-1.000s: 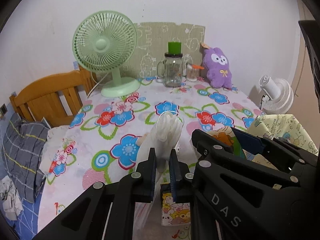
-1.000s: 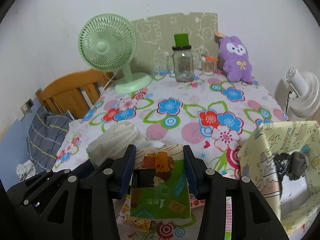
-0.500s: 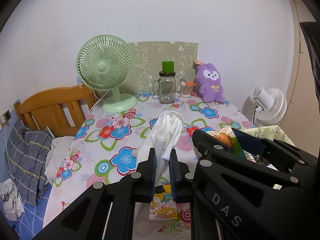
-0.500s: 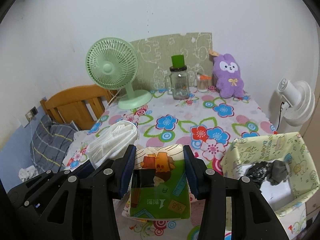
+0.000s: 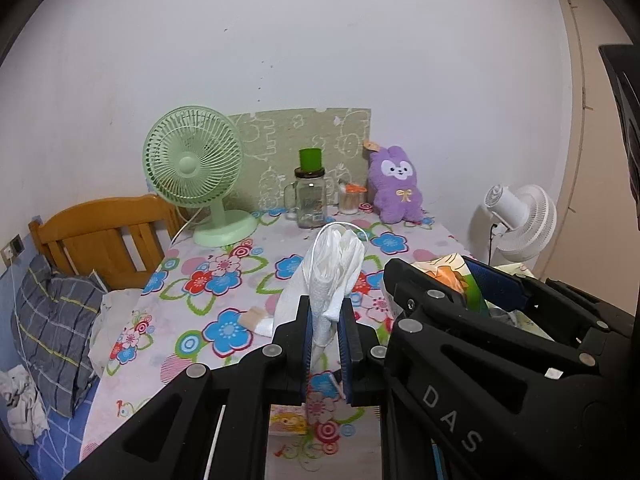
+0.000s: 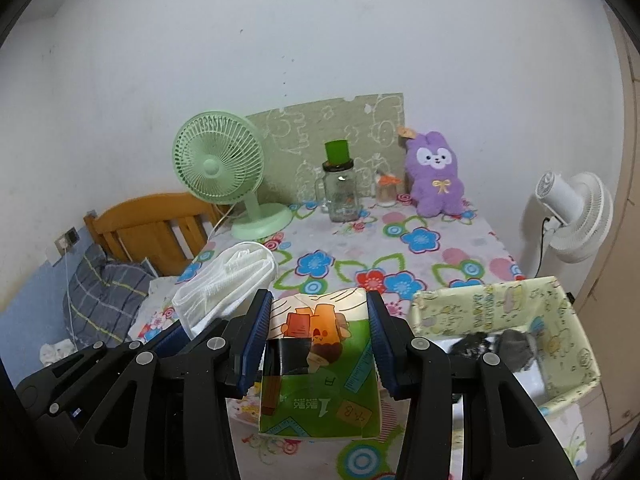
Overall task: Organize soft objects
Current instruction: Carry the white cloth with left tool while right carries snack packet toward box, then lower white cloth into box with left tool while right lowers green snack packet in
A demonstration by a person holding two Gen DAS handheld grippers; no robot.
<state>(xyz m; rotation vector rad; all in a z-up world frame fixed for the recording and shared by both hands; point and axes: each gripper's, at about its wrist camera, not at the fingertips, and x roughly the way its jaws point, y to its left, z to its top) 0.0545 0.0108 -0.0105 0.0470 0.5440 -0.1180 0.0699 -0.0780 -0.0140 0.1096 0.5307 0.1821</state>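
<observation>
Above the near edge of the flower-patterned tablecloth-covered table (image 5: 240, 280), your left gripper (image 5: 325, 344) is clamped on a folded white face mask with an ear loop (image 5: 334, 272), held clear of the cloth. Just beside it, your right gripper (image 6: 318, 344) has its blue pads pressed against both sides of a green illustrated paper packet (image 6: 320, 364). Off the table's near right corner sits a pale yellow printed fabric bin (image 6: 520, 320) with dark cloth inside.
</observation>
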